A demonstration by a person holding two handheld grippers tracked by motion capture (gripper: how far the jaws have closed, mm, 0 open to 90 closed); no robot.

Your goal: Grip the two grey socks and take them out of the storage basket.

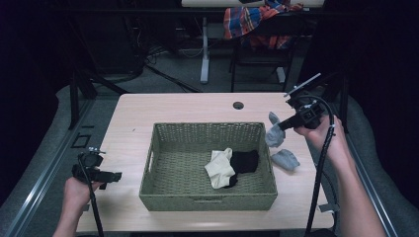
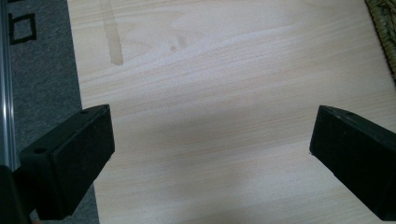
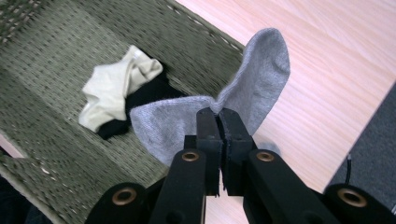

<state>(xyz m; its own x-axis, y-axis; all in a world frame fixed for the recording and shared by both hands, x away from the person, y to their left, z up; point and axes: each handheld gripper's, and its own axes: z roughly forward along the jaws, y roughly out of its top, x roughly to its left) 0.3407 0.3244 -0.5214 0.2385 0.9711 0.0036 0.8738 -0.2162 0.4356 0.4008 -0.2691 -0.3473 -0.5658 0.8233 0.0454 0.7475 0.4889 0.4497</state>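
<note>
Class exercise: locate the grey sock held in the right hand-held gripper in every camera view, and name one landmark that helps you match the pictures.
High view: the grey sock hangs at right of centre, beside the basket's right wall, pinched by the right hand-held gripper.
Left gripper view: not in it.
Right gripper view: centre, fanned above the shut jaws.
Shared landmark: the woven basket.

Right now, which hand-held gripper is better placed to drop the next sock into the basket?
Right. The right hand-held gripper is shut on a grey sock beside the basket. The left hand-held gripper is open over bare table.
</note>
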